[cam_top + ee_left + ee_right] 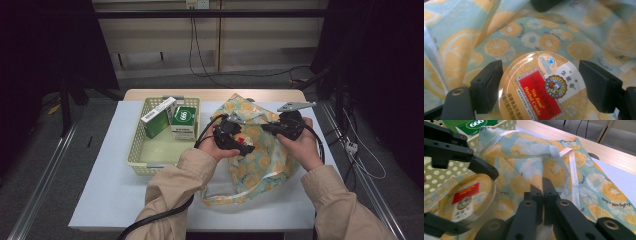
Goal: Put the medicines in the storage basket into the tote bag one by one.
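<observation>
Over 1 bag (260, 145) — 1 tin (544, 86); basket (137, 150) holds 2 boxes (172, 120).

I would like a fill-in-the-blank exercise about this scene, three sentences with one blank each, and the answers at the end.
1. The left gripper holds a round herbal candy tin whose label is coloured ____.
2. The right gripper is shut on the ____ of the lemon-print cloth bag.
3. The two green boxes stand in the pale yellow plastic ____.

Answers: red; fabric; basket
</observation>
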The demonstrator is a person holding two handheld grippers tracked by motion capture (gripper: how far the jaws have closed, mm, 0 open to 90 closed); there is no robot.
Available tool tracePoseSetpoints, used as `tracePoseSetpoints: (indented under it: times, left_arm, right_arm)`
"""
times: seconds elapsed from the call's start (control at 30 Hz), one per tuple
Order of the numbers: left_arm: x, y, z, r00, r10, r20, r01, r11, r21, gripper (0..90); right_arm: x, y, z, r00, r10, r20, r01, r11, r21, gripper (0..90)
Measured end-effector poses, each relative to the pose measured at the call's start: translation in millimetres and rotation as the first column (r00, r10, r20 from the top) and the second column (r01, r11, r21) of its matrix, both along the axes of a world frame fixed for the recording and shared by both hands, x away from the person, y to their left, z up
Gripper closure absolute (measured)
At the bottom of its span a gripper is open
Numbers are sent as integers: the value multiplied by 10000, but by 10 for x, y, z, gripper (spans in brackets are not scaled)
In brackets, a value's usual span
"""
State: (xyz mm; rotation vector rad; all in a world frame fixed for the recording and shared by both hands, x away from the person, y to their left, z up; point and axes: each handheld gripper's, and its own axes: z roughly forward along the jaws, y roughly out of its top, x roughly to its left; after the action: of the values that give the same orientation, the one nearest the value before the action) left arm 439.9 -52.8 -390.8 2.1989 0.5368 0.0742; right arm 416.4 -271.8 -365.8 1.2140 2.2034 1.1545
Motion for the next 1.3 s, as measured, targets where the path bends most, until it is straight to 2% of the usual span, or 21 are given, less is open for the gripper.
tracePoseSetpoints:
  times: [0.17, 0.4, 0.47, 0.5, 0.53, 0.7, 0.87, 1.0, 1.1, 1.13, 1.17, 1.2, 1.27, 1.3]
  left_arm:
    - [68, -11, -74, 9991, 406, 93, -408, 9989, 214, 215]
    - [147, -12, -156, 9966, 822, -63, -821, 9965, 167, 215]
    - [159, -16, -161, 9963, 858, 50, -859, 9957, 356, 215]
    - [153, -25, -161, 9936, 1102, 261, -1115, 9922, 565, 215]
    - [170, -21, -171, 9952, 975, 107, -978, 9946, 359, 215]
    - [207, -1, -175, 9913, 1309, 145, -1312, 9910, 268, 215]
    - [210, 6, -168, 9911, 1326, 154, -1330, 9907, 277, 215]
    - [177, -27, -141, 9923, 1234, 65, -1234, 9924, -3, 215]
    - [143, -73, -99, 9942, 1060, 183, -1060, 9944, 19, 215]
    - [124, -97, -81, 9920, 1213, 346, -1217, 9925, 112, 215]
    - [129, -107, -76, 9956, 929, 131, -927, 9956, -137, 215]
    - [114, -126, -51, 9961, 873, 124, -872, 9961, -130, 215]
    - [91, -165, -22, 9972, 724, 193, -720, 9971, -227, 215]
    - [85, -187, -2, 9973, 643, 349, -636, 9978, -190, 215]
  right_arm:
    - [-24, -24, 30, 10000, 25, 11, -26, 10000, 78, 899]
    - [-64, -93, 82, 10000, 60, 72, -61, 9999, 136, 899]
    - [-72, -117, 94, 10000, 42, 88, -44, 9998, 178, 899]
    - [-79, -132, 103, 9999, 21, 103, -23, 9998, 197, 899]
    - [-84, -144, 111, 9999, 3, 129, -6, 9999, 167, 899]
    - [-99, -176, 130, 9999, -45, 147, 42, 9997, 237, 899]
    - [-109, -195, 122, 9999, -55, 158, 51, 9997, 244, 899]
    - [-102, -206, 104, 9998, -94, 149, 91, 9996, 260, 899]
    - [-92, -207, 98, 9998, -132, 115, 129, 9996, 259, 900]
    - [-89, -202, 96, 9998, -131, 115, 128, 9995, 277, 899]
    - [-86, -197, 93, 9999, -126, 111, 123, 9996, 268, 900]
    - [-83, -192, 88, 9999, -101, 83, 99, 9996, 257, 899]
    - [-72, -175, 77, 10000, -95, 26, 95, 9997, 222, 900]
    - [-66, -171, 72, 10000, -80, 28, 79, 9997, 232, 900]
